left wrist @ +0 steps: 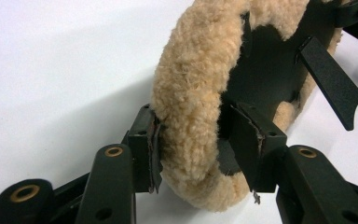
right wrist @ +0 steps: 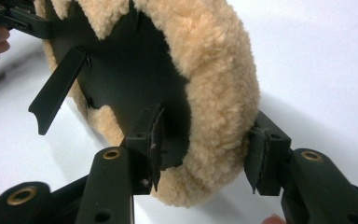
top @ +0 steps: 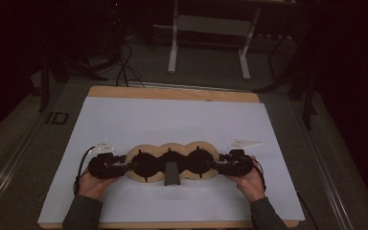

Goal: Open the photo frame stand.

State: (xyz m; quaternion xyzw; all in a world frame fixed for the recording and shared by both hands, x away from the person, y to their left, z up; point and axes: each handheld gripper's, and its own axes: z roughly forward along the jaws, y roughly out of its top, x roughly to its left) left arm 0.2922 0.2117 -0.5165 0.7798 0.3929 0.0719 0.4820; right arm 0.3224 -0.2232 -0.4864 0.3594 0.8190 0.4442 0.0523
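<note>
Near the desk's front edge, on white sheeting [top: 172, 120], lies a tan fleecy three-lobed pad with black lining [top: 172, 163]. Left gripper [left wrist: 200, 149] and right gripper [right wrist: 205, 147] each pinch a fleecy end rim. The room behind is dim, its table legs [top: 172, 43] barely legible.

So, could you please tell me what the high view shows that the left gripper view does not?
The high view takes in the whole three-lobed fleecy pad, the white sheet and both hands. The left gripper view gives close detail: the jaws straddle the fleece rim, one outside, one against the black lining. Both show the pad, its black strap and the left gripper.
</note>
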